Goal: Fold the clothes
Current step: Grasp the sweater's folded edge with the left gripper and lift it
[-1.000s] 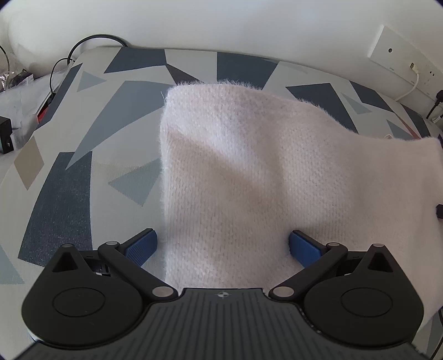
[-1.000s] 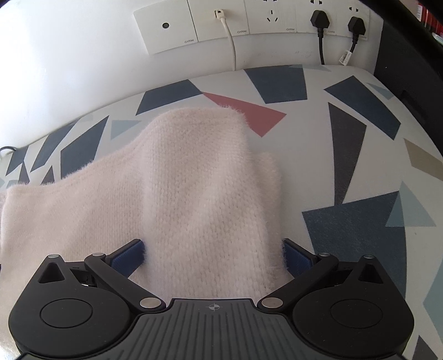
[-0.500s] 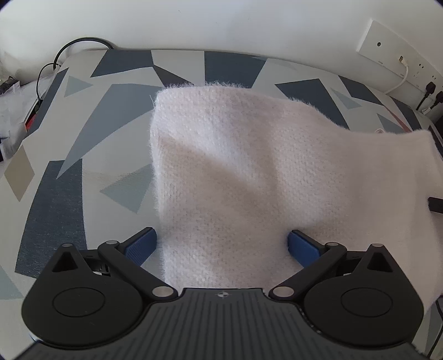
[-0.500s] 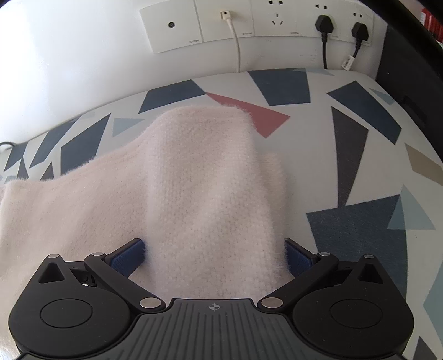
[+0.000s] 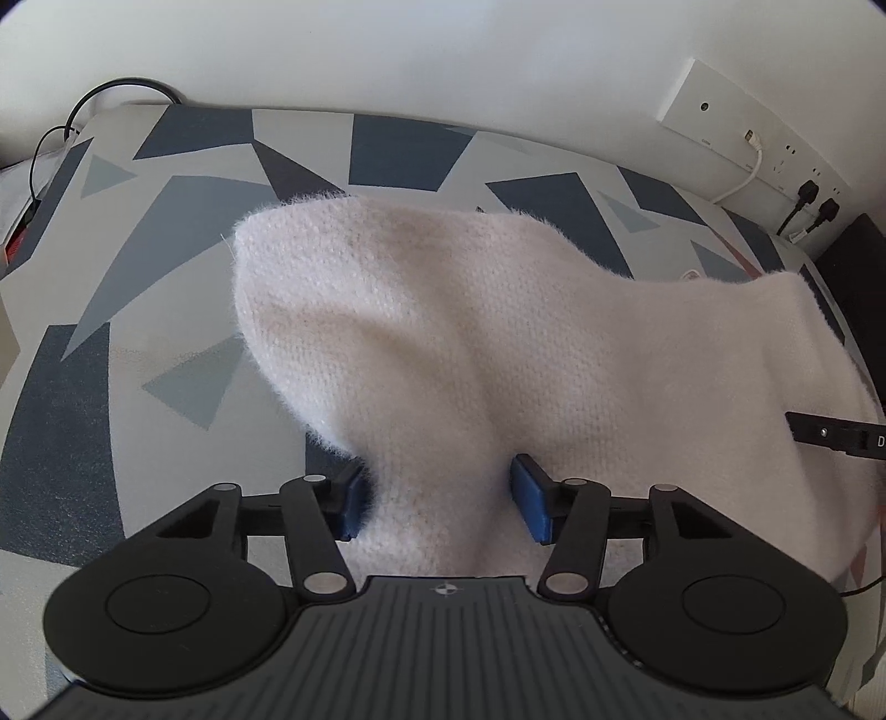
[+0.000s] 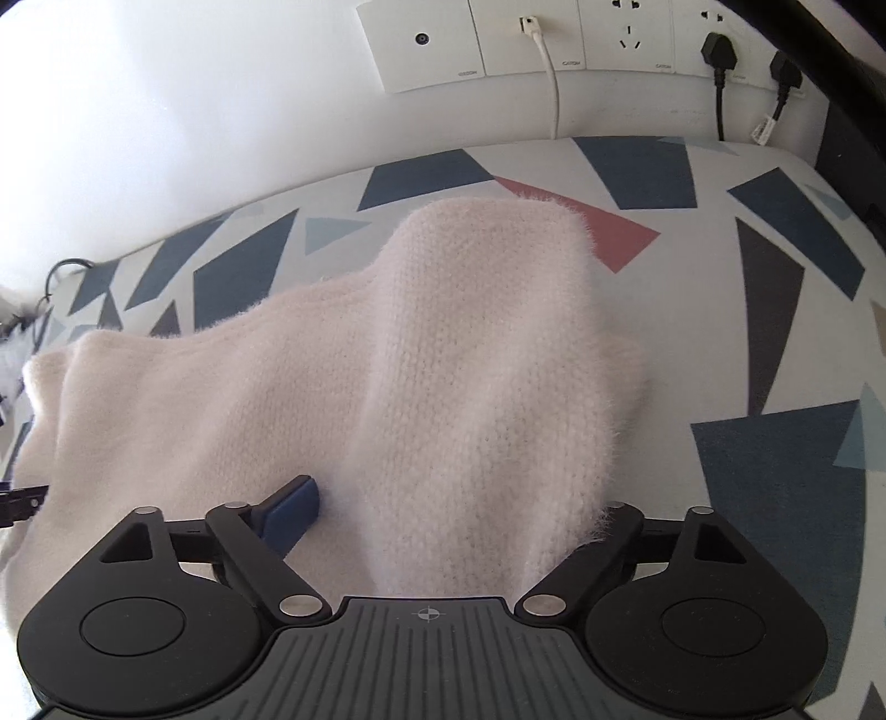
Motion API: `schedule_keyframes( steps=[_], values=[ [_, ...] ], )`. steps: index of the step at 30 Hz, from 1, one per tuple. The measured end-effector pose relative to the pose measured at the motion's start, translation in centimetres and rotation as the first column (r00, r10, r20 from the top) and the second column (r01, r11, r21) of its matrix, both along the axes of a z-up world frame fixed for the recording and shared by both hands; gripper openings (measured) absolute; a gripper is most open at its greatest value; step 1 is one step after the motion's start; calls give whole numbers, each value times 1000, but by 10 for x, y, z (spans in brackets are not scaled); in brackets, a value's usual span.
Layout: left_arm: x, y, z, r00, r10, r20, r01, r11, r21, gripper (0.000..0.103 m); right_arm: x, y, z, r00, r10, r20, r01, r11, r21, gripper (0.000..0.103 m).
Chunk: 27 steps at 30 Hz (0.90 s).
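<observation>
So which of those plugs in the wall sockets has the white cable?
The white plug, in the second socket plate from the left; the two black plugs further right have black cables.

Fuzzy pink sweater between closing right gripper fingers, patterned tabletop

One fluffy pale pink sweater is seen, spread over one patterned counter. Two grippers are counted: the left gripper and the right gripper. On the wall, one row of socket plates is seen, with one white cable and two black plugs inserted.
</observation>
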State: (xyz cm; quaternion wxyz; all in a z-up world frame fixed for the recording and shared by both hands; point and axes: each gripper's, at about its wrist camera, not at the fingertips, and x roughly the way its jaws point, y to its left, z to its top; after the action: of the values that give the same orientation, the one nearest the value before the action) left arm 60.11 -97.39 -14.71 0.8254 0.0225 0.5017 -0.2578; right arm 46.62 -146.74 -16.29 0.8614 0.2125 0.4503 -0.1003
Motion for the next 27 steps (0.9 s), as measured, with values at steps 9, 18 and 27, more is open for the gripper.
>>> schedule_keyframes(
  steps=[9,18,27],
  values=[
    [10,15,6,997,76,3,-76,995,63,85,6,11,-2,1000,7,-22,-7,999,-37,100],
    [4,17,-5,999,52,1,-51,996,75,101,-5,-10,-4,995,-102,20,101,993,61,102],
    [3,-11,-3,995,29,-95,-36,997,-74,97,8,15,-4,999,-25,-32,23,999,-42,94]
  ],
)
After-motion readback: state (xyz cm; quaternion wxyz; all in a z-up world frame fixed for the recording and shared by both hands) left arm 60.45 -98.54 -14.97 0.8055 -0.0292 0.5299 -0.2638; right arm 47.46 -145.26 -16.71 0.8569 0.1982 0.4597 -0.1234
